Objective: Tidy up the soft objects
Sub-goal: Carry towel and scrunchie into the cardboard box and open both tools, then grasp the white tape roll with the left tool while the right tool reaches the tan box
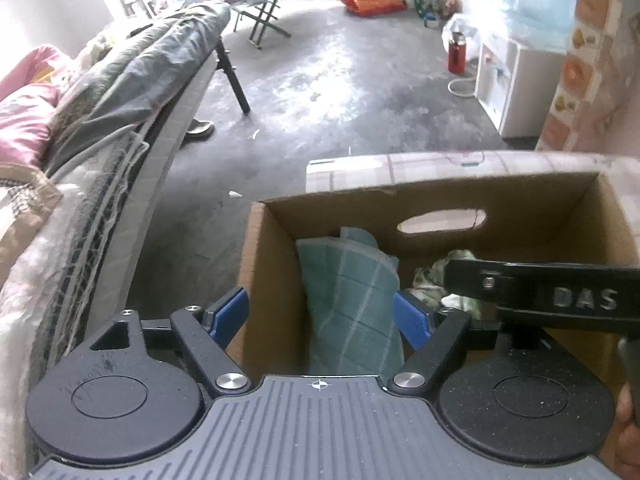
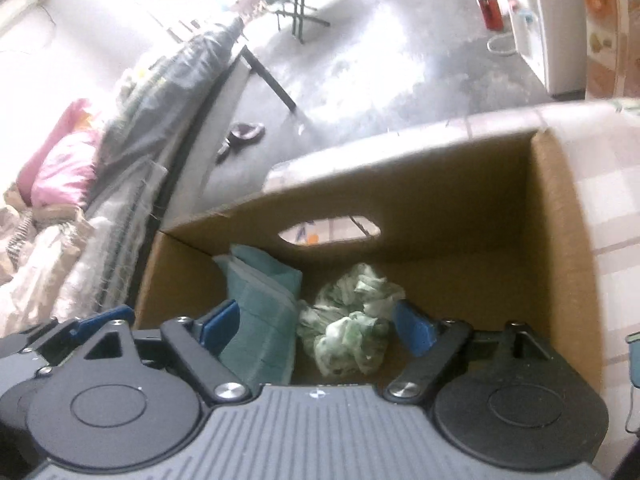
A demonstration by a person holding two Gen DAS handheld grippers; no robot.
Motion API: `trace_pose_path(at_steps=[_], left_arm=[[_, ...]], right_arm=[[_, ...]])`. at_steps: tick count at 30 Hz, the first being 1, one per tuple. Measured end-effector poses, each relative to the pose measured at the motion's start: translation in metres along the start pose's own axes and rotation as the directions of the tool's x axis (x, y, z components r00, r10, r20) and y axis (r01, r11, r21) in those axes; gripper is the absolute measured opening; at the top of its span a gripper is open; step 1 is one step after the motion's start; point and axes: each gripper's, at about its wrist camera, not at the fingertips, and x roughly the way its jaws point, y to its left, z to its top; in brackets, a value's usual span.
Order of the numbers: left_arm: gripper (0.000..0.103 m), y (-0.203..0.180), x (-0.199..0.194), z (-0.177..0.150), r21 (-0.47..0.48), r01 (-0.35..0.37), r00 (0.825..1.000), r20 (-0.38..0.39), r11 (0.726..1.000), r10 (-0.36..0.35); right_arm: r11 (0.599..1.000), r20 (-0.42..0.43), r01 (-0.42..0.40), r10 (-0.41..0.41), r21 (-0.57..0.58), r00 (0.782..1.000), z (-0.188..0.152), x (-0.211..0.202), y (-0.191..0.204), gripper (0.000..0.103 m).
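Observation:
A brown cardboard box (image 1: 520,196) (image 2: 560,240) with a handle hole stands on a checked cloth surface. Inside it lies a folded teal checked cloth (image 1: 352,300) (image 2: 260,304) at the left and a crumpled green-and-white cloth (image 1: 436,284) (image 2: 352,316) beside it. My left gripper (image 1: 320,316) hangs open above the box, the teal cloth below its blue pads, which do not press on it. My right gripper (image 2: 316,326) is open over both cloths, holding nothing. Its black body (image 1: 560,292) crosses the left wrist view at the right.
A bed (image 1: 100,128) piled with grey and pink bedding runs along the left. Grey concrete floor (image 1: 340,92) lies beyond the box, with a slipper (image 1: 198,128), a folding table (image 1: 260,16), a red flask (image 1: 456,52), a white appliance (image 1: 512,84) and bags at the far wall.

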Motion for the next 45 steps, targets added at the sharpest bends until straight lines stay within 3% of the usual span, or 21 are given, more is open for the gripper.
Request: trace_pose_path(at_steps=[5, 10, 16, 21, 25, 28, 31, 33, 39, 45], left_arm=[[0.08, 0.004, -0.042, -0.003, -0.059, 0.012, 1.0, 0.005, 0.998, -0.012], [0.08, -0.012, -0.093, -0.018, -0.09, 0.032, 0.999, -0.029, 0.995, -0.035], [0.082, -0.063, -0.159, -0.042, -0.11, 0.11, 0.989, -0.083, 0.988, -0.119], [0.082, -0.142, -0.186, -0.056, -0.119, 0.244, 0.956, -0.138, 0.962, -0.259], [0.082, -0.221, -0.184, -0.057, -0.094, 0.376, 0.908, -0.16, 0.922, -0.387], [0.08, -0.272, -0.176, -0.056, -0.041, 0.41, 0.899, -0.15, 0.911, -0.411], [0.072, -0.321, -0.166, -0.051, 0.051, 0.365, 0.926, -0.126, 0.929, -0.357], [0.065, -0.34, -0.156, -0.044, 0.089, 0.352, 0.933, -0.108, 0.932, -0.343], [0.036, -0.389, -0.111, -0.027, 0.244, 0.295, 0.954, -0.132, 0.924, -0.27], [0.022, -0.411, -0.07, -0.03, 0.419, 0.249, 0.962, -0.214, 0.873, -0.172]], right_arm=[[0.997, 0.085, -0.076, 0.077, -0.022, 0.993, -0.009, -0.055, 0.001, 0.087], [0.99, 0.15, -0.135, 0.141, -0.047, 0.979, -0.033, -0.141, -0.014, 0.087], [0.979, 0.109, -0.199, 0.203, -0.044, 0.973, -0.075, -0.246, -0.061, 0.087], [0.992, 0.008, -0.127, 0.127, -0.006, 0.992, -0.103, -0.325, -0.119, 0.087], [1.0, -0.022, 0.003, -0.002, 0.029, 1.0, -0.109, -0.376, -0.176, 0.087], [0.994, 0.006, 0.086, -0.086, 0.062, 0.996, -0.101, -0.398, -0.218, 0.085], [0.986, 0.05, 0.155, -0.158, 0.063, 0.986, -0.09, -0.403, -0.251, 0.076], [0.98, 0.071, 0.183, -0.188, 0.077, 0.98, -0.08, -0.399, -0.271, 0.07], [0.983, 0.103, 0.161, -0.17, 0.088, 0.98, -0.061, -0.373, -0.297, 0.066], [0.989, 0.1, 0.108, -0.118, 0.097, 0.988, -0.071, -0.371, -0.306, 0.065]])
